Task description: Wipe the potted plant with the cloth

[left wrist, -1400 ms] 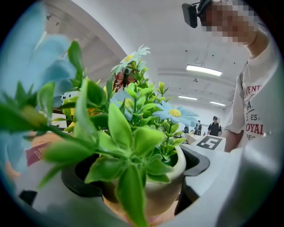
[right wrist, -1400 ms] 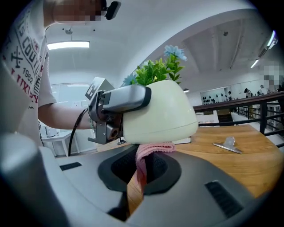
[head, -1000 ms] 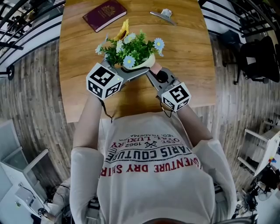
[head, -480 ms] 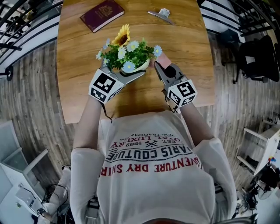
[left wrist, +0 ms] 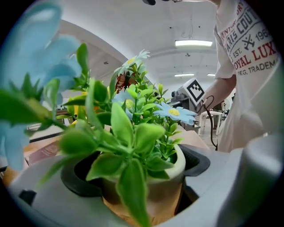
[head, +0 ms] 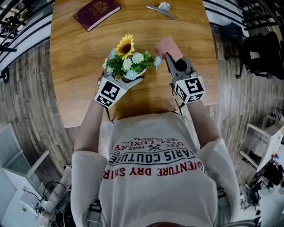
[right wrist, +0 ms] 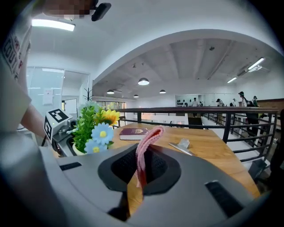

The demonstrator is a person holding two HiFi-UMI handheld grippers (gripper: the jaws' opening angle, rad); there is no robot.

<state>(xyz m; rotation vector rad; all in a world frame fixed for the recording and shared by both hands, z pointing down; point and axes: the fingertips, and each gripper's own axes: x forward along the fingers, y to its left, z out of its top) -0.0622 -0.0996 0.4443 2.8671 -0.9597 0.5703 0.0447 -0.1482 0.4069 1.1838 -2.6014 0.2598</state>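
Note:
The potted plant has green leaves, pale blue daisies, a yellow sunflower and a cream pot. It is over the wooden table, near the middle. My left gripper is shut on the pot, its jaws pressed on both sides. My right gripper is to the plant's right, shut on a pink cloth that sticks up from the jaws. The cloth is apart from the plant. In the right gripper view the plant stands to the left.
A dark red passport booklet lies at the table's far left. A metal clip lies at the far middle. Black railings run beyond the table. A black chair stands at the right.
Both grippers moved away from my body toward the table's middle. The plant went along in the left gripper. The right gripper with the cloth shifted right, away from the plant.

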